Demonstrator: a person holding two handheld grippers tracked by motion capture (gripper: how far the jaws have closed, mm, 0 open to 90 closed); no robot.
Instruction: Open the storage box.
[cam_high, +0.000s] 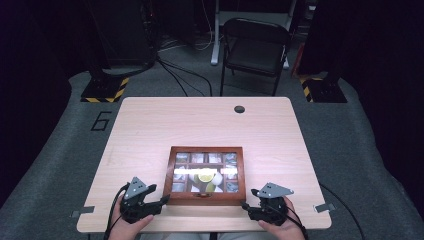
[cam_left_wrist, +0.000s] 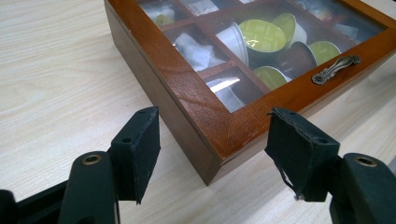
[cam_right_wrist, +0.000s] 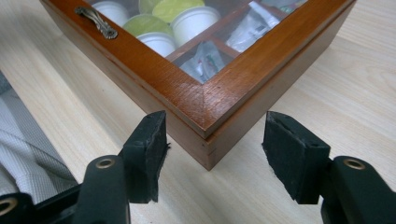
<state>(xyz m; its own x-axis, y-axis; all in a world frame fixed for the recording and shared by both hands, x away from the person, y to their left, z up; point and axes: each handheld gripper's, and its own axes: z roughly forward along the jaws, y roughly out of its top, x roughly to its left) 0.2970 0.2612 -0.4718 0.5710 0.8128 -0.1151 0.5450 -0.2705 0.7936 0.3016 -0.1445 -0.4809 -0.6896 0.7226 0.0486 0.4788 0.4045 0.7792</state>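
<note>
A light wooden table (cam_high: 150, 130) bears one glass-lidded wooden box (cam_high: 206, 196) (near edge).

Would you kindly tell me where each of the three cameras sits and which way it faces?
High view: above the person's side, looking forward and down on the table; both hands hold the left claw and right claw.
Left gripper view: rides that claw, facing the wooden box at a near corner; own jaws open.
Right gripper view: rides that claw, facing the other near corner; own jaws open.
Shared: the box's handle.
</note>
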